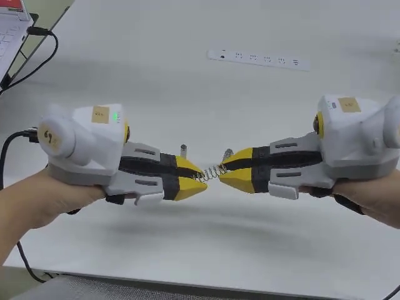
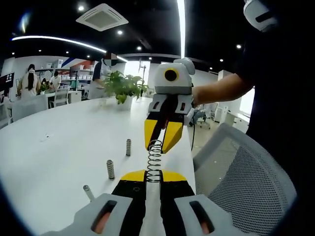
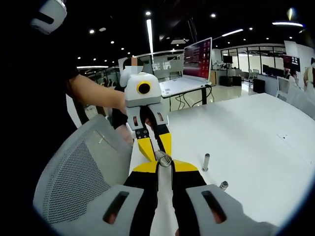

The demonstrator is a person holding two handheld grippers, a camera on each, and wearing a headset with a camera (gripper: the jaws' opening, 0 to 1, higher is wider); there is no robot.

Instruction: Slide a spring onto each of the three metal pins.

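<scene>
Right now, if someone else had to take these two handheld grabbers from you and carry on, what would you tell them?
Left gripper: shut on one end of the spring.
Right gripper: shut on the other end, so the spring hangs between them above the table.
Pins, in the left gripper view: the far pin and middle pin look ribbed, as if they carry springs. The near pin looks bare and leans. They are too small to be sure.
Left to do: probably slide the held spring onto the near pin.
</scene>
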